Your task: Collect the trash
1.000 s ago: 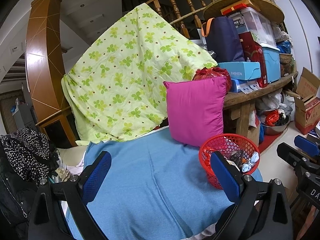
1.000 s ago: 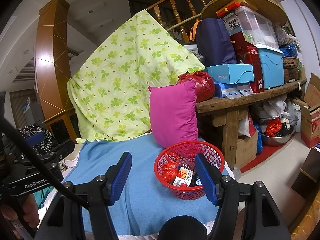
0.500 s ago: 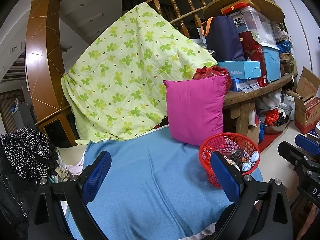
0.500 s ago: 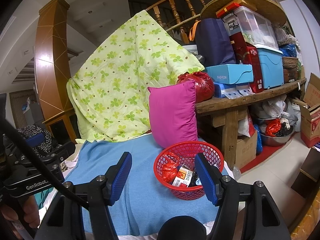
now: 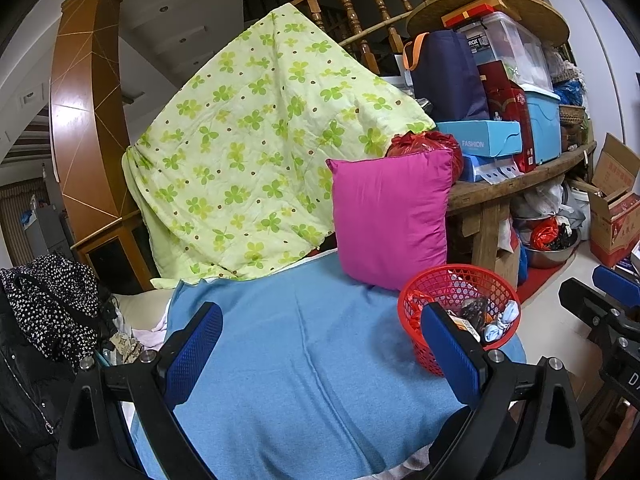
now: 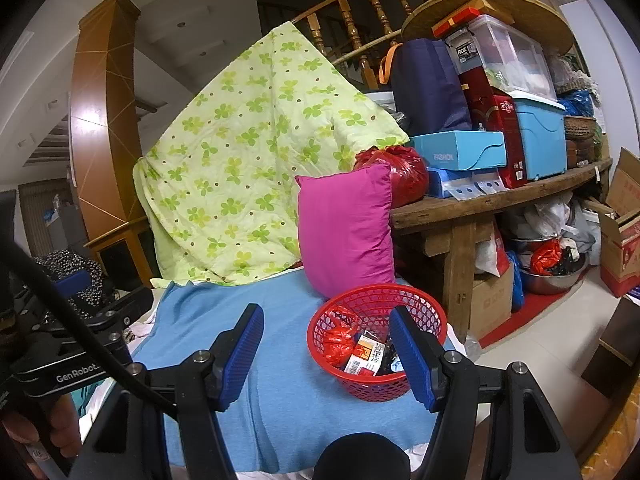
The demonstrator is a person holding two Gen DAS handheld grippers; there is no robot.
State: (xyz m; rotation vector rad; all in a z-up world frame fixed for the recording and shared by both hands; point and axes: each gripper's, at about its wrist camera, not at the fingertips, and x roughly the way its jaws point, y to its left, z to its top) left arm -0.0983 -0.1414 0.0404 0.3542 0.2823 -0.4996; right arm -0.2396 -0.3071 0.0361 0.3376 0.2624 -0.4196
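Currently red basket [image 6: 376, 340] sits on blue blanket [image 5: 300, 380], just in front of pink pillow [image 6: 344, 228], w/ trash [image 6: 366, 354] inside. Left gripper [image 5: 320, 356] & right gripper [image 6: 330, 354]: jaws apart, nothing between.

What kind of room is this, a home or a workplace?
Most likely a lived-in home, perhaps a storage corner beside a staircase. A green flowered quilt hangs from wooden banisters, and a rough wooden bench is piled with boxes.
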